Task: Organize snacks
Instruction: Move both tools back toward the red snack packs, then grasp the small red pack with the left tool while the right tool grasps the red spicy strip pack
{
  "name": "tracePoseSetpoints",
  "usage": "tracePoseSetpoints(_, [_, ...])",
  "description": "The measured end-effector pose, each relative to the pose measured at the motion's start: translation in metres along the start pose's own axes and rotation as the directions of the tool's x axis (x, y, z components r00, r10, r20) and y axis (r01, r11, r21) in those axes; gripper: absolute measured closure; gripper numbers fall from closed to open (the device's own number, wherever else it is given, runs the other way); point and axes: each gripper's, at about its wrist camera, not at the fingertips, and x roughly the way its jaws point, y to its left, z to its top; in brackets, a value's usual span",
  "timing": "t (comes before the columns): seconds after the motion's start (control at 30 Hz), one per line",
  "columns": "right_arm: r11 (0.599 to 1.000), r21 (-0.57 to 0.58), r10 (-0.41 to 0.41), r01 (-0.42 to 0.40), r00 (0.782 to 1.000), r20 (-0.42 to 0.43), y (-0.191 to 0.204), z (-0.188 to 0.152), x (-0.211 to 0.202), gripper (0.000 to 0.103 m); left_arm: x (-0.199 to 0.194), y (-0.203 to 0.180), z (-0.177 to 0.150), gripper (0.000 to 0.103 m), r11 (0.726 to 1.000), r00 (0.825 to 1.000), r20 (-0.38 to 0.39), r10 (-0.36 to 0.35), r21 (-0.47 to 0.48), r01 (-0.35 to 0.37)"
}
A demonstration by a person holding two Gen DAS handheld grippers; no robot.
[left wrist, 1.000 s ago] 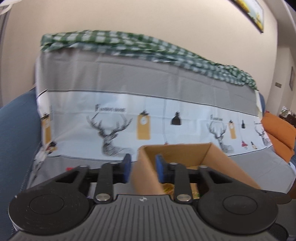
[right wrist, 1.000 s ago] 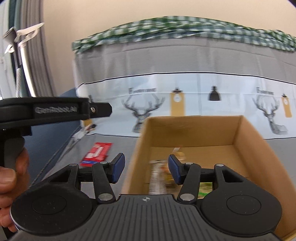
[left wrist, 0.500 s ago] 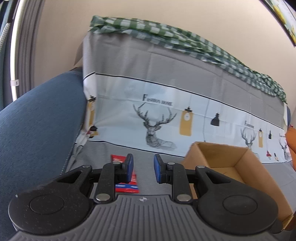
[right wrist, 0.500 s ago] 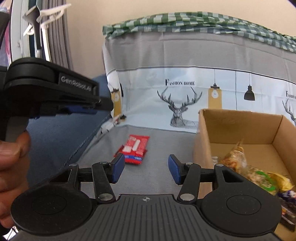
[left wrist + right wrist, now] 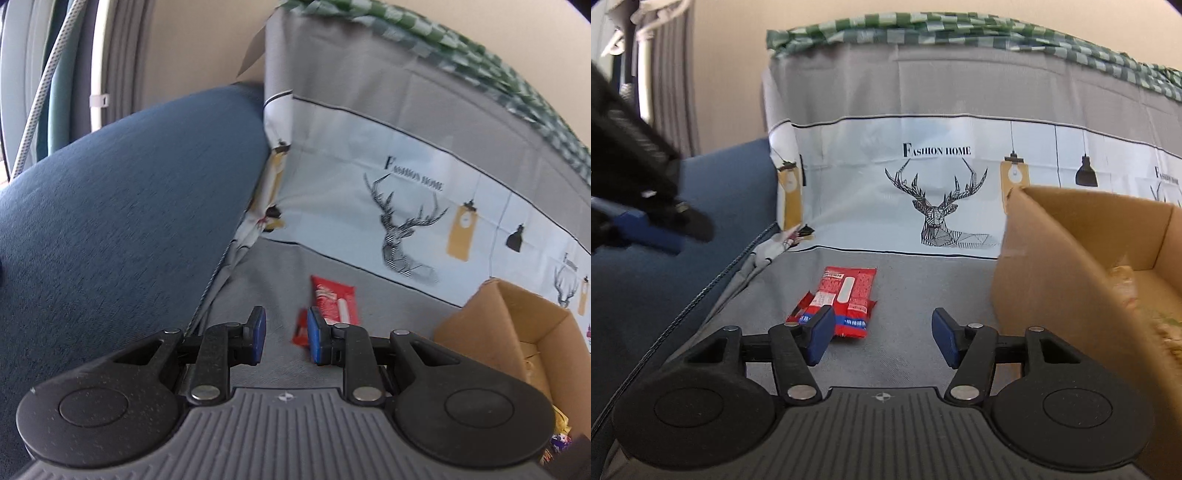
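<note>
On a sofa seat draped in a grey cover (image 5: 916,295) printed with stags and "Fashion Home" lettering, the right gripper (image 5: 882,336) is hovering with its jaws spread wide and released, nothing between them. The left gripper (image 5: 283,334) is hanging over the same seat with its jaws parted by a narrower gap, likewise empty and touching nothing.

Half a second ago both cameras were aimed further right; they are now swinging left, so the cardboard box (image 5: 1045,266) is sliding toward the right edge of each view while the blue sofa arm (image 5: 122,206) is filling more of the left wrist view. The red packet, earlier tucked behind the left jaws, is now lying in plain sight beyond them.

The box is standing open on the seat, with wrapped snacks (image 5: 1126,280) blurred inside it. The red snack packet (image 5: 846,295) is lying flat on the cover, left of the box and apart from it, just beyond the right gripper's left finger; white and blue label panels are showing on its face, their print too small to read.
</note>
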Motion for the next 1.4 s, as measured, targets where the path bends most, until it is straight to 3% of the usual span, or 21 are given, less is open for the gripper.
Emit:
tracePoseSetpoints(0.07, [1.000,-0.004,-0.004,0.004,1.000,0.009,0.009,0.001,0.016,0.024,0.002,0.001,0.001,0.077,1.000,1.000,-0.003,0.020,0.008,-0.020])
tracePoseSetpoints(0.17, [1.000,-0.019,-0.013,0.013,1.000,0.016,0.019,0.003,0.042,0.014,0.005,0.001,0.002,0.077,0.999,0.999,-0.005,0.033,0.017,-0.033])
tracePoseSetpoints(0.53, [0.999,-0.037,0.023,-0.024,1.000,-0.021,0.037,0.004,0.102,0.011,0.013,0.001,0.003,0.076,0.998,0.998,-0.002,0.058,0.017,-0.058])
tracePoseSetpoints(0.6, [0.999,-0.033,0.023,-0.025,0.998,-0.050,0.037,0.005,0.108,0.015,0.014,0.002,0.003,0.076,0.998,0.998,-0.001,0.060,0.004,-0.060])
tracePoseSetpoints(0.67, [0.999,-0.018,0.033,-0.035,0.997,-0.072,0.034,0.005,0.111,0.036,0.015,0.003,0.003,0.076,0.998,0.998,0.001,0.065,-0.005,-0.065])
tracePoseSetpoints(0.73, [0.999,0.008,0.049,-0.048,0.995,-0.084,0.030,0.004,0.112,0.048,0.016,0.003,0.002,0.076,0.998,0.998,-0.001,0.068,-0.011,-0.068])
tracePoseSetpoints(0.87, [0.997,0.047,0.061,-0.058,0.996,-0.070,0.023,0.003,0.108,0.058,0.022,0.006,0.003,0.076,0.997,0.997,-0.017,0.075,-0.034,-0.076])
tracePoseSetpoints(1.17, [0.999,0.042,-0.030,0.032,0.999,-0.043,0.006,-0.005,0.077,0.063,0.037,0.011,0.001,0.076,0.989,0.994,-0.058,0.098,-0.102,-0.103])
tracePoseSetpoints(1.27, [0.994,0.031,-0.102,0.105,0.991,-0.092,0.000,-0.014,0.057,0.063,0.047,0.006,-0.001,0.075,0.995,0.996,-0.080,0.042,-0.089,-0.049])
tracePoseSetpoints(1.4, [0.983,0.044,-0.169,0.177,0.975,-0.146,-0.010,-0.027,0.024,0.061,0.071,-0.006,-0.005,0.060,0.999,0.989,-0.139,-0.047,-0.034,0.042])
